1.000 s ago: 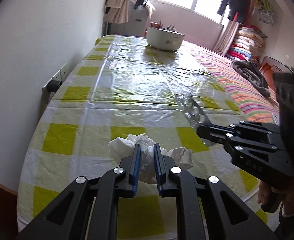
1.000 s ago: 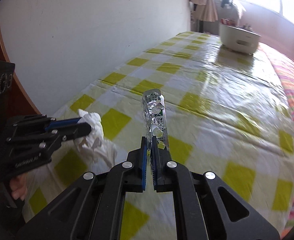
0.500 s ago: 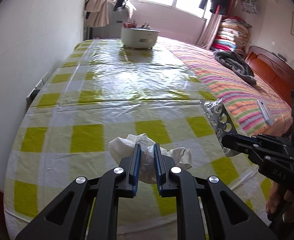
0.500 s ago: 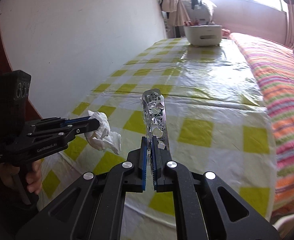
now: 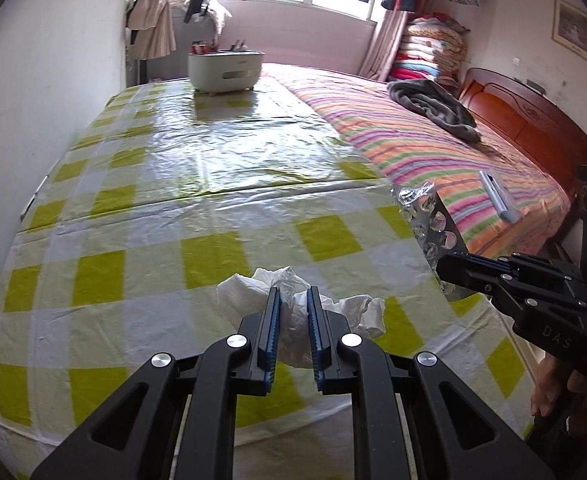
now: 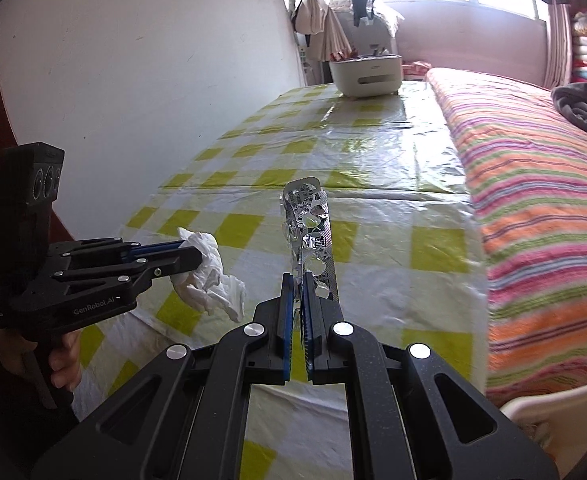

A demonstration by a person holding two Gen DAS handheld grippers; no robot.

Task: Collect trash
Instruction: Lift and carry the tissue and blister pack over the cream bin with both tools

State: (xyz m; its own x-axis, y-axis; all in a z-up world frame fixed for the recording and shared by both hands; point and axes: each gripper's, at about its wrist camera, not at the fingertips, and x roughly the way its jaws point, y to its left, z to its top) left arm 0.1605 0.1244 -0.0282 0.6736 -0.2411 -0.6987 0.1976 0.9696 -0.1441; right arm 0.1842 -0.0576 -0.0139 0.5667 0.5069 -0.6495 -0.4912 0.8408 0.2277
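My left gripper (image 5: pixel 293 294) is shut on a crumpled white tissue (image 5: pixel 241 292) and holds it above the near end of the table. The tissue (image 6: pixel 211 276) also shows in the right wrist view, hanging from the left gripper (image 6: pixel 189 252). My right gripper (image 6: pixel 298 280) is shut on a used silver blister pack (image 6: pixel 309 228) that stands upright out of the jaws. In the left wrist view the blister pack (image 5: pixel 427 220) sticks up from the right gripper (image 5: pixel 449 270) at the right.
The table has a yellow-and-white checked plastic cloth (image 5: pixel 213 184). A white box with utensils (image 5: pixel 225 68) stands at its far end. A bed with a striped cover (image 6: pixel 533 184) runs along the right side. A white wall (image 6: pixel 133 60) is on the left.
Both grippers have pulled back towards the near end of the table and swung right, each still holding its item. More of the bed shows now.
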